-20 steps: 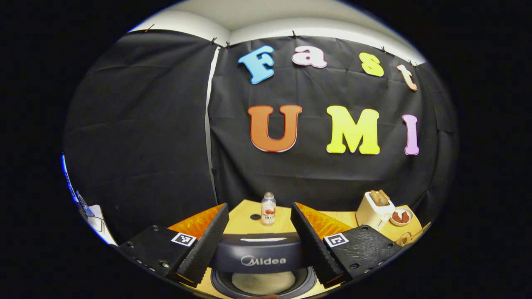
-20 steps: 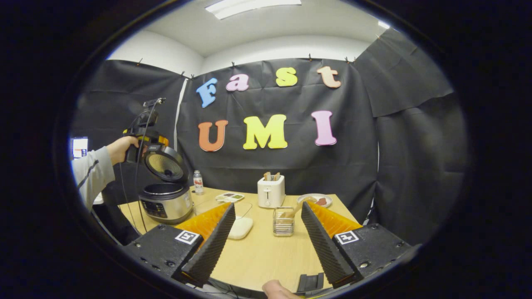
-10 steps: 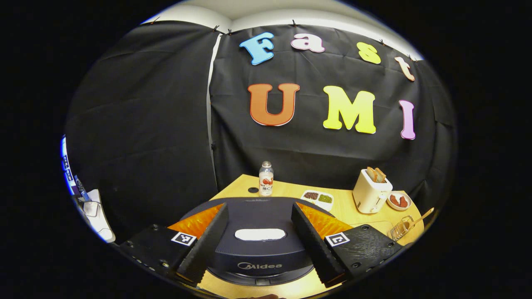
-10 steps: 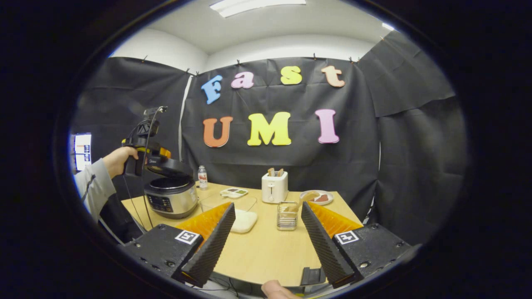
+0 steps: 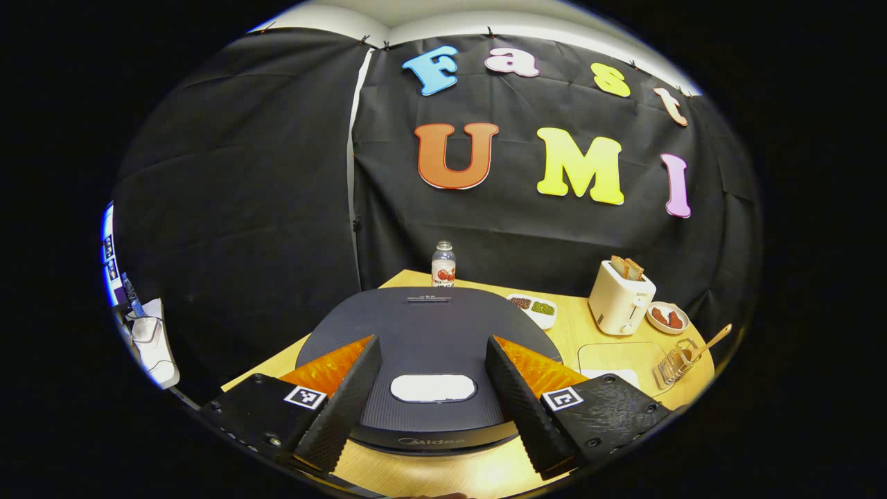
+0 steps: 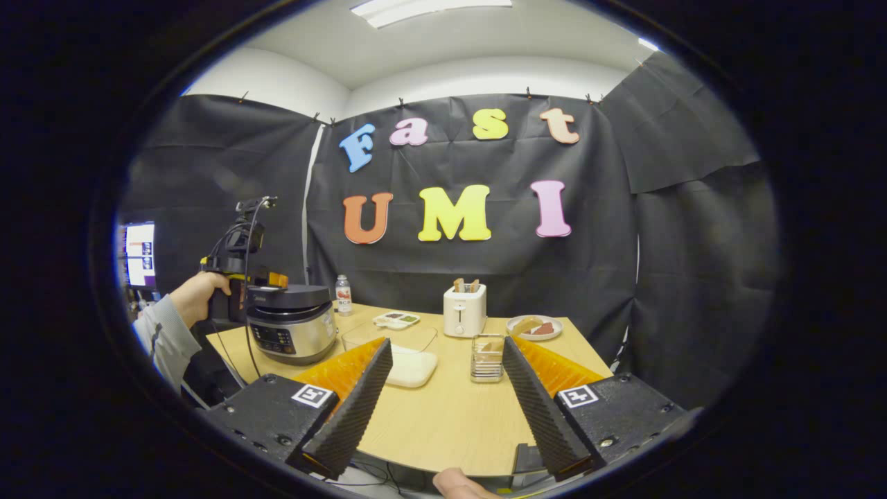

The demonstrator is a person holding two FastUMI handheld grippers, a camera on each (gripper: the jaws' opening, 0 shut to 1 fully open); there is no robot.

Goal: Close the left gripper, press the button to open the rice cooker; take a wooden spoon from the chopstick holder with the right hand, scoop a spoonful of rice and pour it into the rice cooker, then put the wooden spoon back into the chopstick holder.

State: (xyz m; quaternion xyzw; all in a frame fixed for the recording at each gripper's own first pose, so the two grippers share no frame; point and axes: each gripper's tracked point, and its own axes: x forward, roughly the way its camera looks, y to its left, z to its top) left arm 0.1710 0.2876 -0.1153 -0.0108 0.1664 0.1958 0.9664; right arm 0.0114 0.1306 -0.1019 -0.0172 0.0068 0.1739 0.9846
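Note:
The dark rice cooker lid (image 5: 429,326) lies flat and shut under my left gripper (image 5: 433,343), which is open. Its two fingers straddle the white oval patch (image 5: 433,388) on the lid. In the right gripper view the rice cooker (image 6: 287,326) stands at the table's left, and a hand holds the left gripper (image 6: 239,277) just behind its lid. My right gripper (image 6: 447,346) is open and holds nothing, above the table's near edge. The wire chopstick holder (image 6: 487,357) (image 5: 672,364) stands ahead of it with the wooden spoon (image 5: 707,343) inside. A clear box of white rice (image 6: 409,364) sits left of the holder.
A white toaster (image 6: 464,312) with bread, a plate of food (image 6: 533,327), a small two-part dish (image 6: 396,319) and a bottle (image 6: 342,294) stand along the back of the wooden table (image 6: 443,423). A cable hangs at the cooker's left side.
The rice cooker lid has swung down from upright to fully shut, and my left gripper came down with it. The right gripper has hardly moved.

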